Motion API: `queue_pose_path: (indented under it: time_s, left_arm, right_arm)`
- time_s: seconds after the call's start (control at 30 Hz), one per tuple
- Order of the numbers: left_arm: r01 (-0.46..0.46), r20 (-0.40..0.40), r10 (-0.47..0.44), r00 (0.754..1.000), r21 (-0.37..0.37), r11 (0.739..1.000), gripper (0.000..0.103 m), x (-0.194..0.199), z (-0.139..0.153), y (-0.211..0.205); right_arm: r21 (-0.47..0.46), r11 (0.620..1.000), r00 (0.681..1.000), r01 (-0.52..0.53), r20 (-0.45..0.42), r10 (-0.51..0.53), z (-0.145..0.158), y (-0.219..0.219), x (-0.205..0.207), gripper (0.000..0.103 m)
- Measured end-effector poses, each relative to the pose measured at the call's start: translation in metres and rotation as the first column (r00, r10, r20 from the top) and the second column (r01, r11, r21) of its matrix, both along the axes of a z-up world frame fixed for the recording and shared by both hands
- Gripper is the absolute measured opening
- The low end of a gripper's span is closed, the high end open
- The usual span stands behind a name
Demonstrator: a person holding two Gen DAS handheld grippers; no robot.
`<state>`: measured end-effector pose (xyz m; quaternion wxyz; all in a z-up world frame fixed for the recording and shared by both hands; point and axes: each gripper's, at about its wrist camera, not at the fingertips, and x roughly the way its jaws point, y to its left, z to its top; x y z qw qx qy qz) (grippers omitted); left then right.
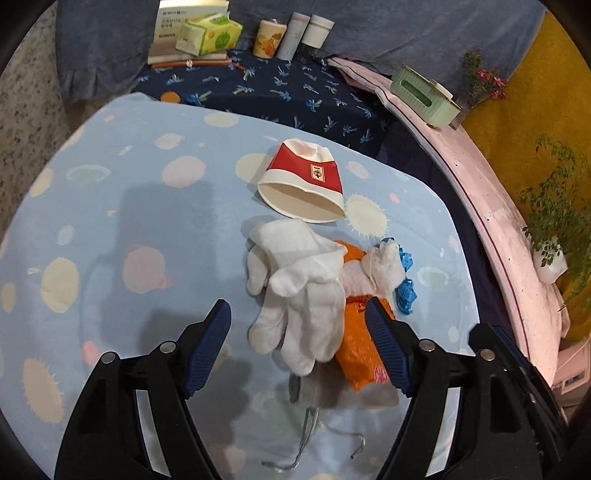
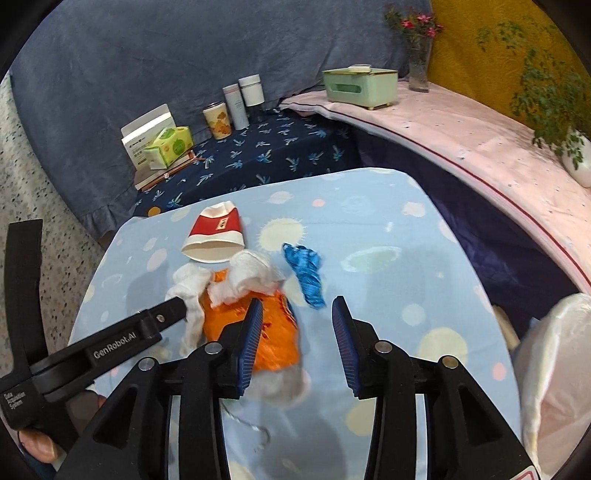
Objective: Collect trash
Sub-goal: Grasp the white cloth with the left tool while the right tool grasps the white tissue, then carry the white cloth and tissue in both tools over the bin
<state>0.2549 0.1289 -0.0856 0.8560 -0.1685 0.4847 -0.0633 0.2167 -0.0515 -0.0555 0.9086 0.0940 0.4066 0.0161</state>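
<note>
Surface: table under a light blue cloth (image 1: 147, 229) with pale dots.
Paper cup: red and white cup (image 1: 303, 181), crushed, on its side with the open mouth toward the camera, at the far end of the trash pile.
White glove: limp white glove (image 1: 299, 295) draped over the pile, fingers pointing toward the left gripper, just beyond its fingertips.
Orange bag: crumpled orange plastic bag (image 2: 255, 325) beneath the glove and white wad, reaching back toward both grippers.
White wad: crumpled white tissue (image 2: 251, 277) on top of the orange bag, just below the cup.
Blue scrap: crinkled blue wrapper (image 2: 306, 277) lying on the cloth just right of the pile.
String: thin grey string (image 1: 314, 439) trailing on the cloth nearest the camera.
Left gripper: (image 1: 299, 354) jaws spread wide, holding nothing; the glove's fingers lie between the blue pads, the right pad over the orange bag.
Right gripper: (image 2: 295, 347) jaws spread, holding nothing, the left pad over the orange bag, the blue scrap just ahead.
Background: tissue pack (image 1: 208, 35) and tins (image 1: 267, 38) on a dark patterned cloth; green box (image 2: 360, 86) on a pink ledge.
</note>
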Motion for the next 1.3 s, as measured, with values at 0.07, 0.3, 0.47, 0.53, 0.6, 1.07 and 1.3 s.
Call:
queue_pose_path:
  time_s: [0.07, 0.3, 0.47, 0.53, 0.6, 1.07, 1.3]
  left_arm:
    - [0.005, -0.013, -0.005, 1.0, -0.022, 1.0, 0.069, 0.009, -0.006, 0.0]
    - [0.029, -0.056, -0.034, 0.998, -0.091, 0.995, 0.02, 0.028, -0.027, 0.009]
    - [0.008, -0.037, -0.012, 0.999, -0.097, 0.995, 0.016, 0.028, -0.026, 0.024]
    - [0.003, -0.03, -0.005, 1.0, -0.08, 0.997, 0.016, 0.028, -0.024, 0.028]
    - [-0.002, -0.023, 0.0, 1.0, -0.063, 0.998, 0.015, 0.028, -0.022, 0.03]
    - [0.029, 0.11, -0.033, 0.993, 0.045, 0.999, 0.015, 0.001, 0.044, 0.001]
    - [0.085, 0.216, -0.095, 0.972, 0.055, 0.995, 0.015, -0.032, 0.102, -0.036]
  right_arm:
    - [0.008, 1.0, 1.0, -0.005, -0.009, 0.005, -0.004, 0.005, 0.012, 0.039]
    - [0.022, 0.999, 0.998, -0.05, -0.047, 0.051, -0.023, 0.026, 0.042, 0.039]
    - [0.028, 0.998, 0.996, -0.063, -0.067, 0.065, -0.035, 0.036, 0.055, 0.039]
    - [0.03, 0.997, 0.995, -0.067, -0.076, 0.069, -0.04, 0.039, 0.06, 0.039]
    - [0.033, 0.997, 0.994, -0.07, -0.087, 0.073, -0.044, 0.04, 0.063, 0.038]
    - [0.065, 0.997, 0.998, -0.053, 0.05, 0.05, 0.022, 0.015, 0.028, 0.013]
    - [0.063, 0.998, 0.985, -0.009, 0.175, -0.002, 0.084, -0.024, -0.014, 0.013]
